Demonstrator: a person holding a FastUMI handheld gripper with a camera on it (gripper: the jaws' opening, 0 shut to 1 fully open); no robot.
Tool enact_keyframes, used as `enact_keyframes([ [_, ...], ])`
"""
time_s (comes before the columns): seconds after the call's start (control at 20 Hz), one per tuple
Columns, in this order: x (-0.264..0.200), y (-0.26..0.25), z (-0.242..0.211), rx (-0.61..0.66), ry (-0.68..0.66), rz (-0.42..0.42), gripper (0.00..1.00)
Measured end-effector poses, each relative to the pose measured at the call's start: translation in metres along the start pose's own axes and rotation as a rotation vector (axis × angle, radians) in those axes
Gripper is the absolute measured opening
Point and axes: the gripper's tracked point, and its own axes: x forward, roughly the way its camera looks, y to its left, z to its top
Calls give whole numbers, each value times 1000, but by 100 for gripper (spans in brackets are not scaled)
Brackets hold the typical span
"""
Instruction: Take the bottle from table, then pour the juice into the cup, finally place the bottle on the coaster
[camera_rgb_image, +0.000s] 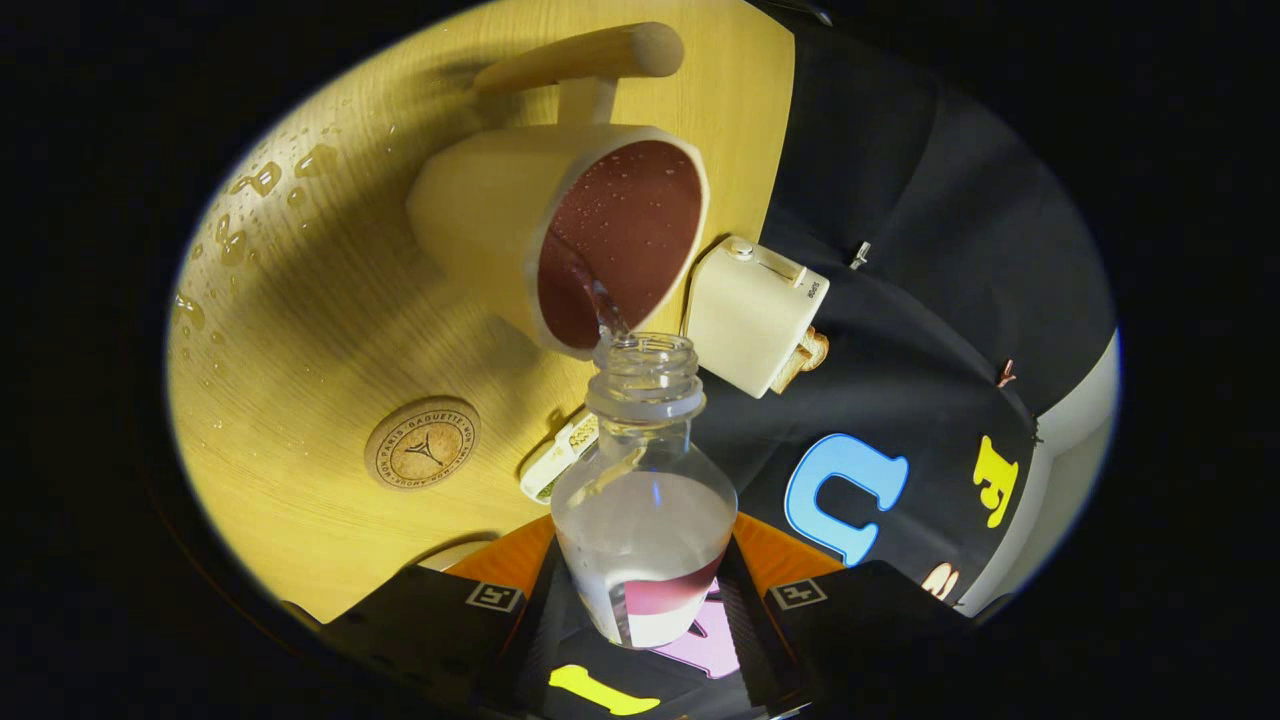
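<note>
My gripper (645, 600) is shut on a clear plastic bottle (645, 500), held between the fingers and tipped forward with its open mouth toward the cup. A thin stream of clear liquid runs from the bottle mouth into the cream cup (560, 230), whose inside is dark reddish brown. The cup has a long wooden handle (580, 60) and stands on the yellow wooden table (330, 330). A round cork coaster (422, 443) lies on the table beside the bottle, nearer the fingers than the cup.
A cream toy toaster (752, 315) with a slice of bread stands at the table edge just beyond the bottle mouth. A small white object (560, 455) lies by the bottle's shoulder. Water drops (240, 220) dot the table on the far side of the coaster.
</note>
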Motion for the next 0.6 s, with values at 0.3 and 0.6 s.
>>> enact_keyframes([
  [0.3,-1,-7,3,-30,-9,-7,74],
  [0.6,-3,-10,6,-55,-1,1,74],
])
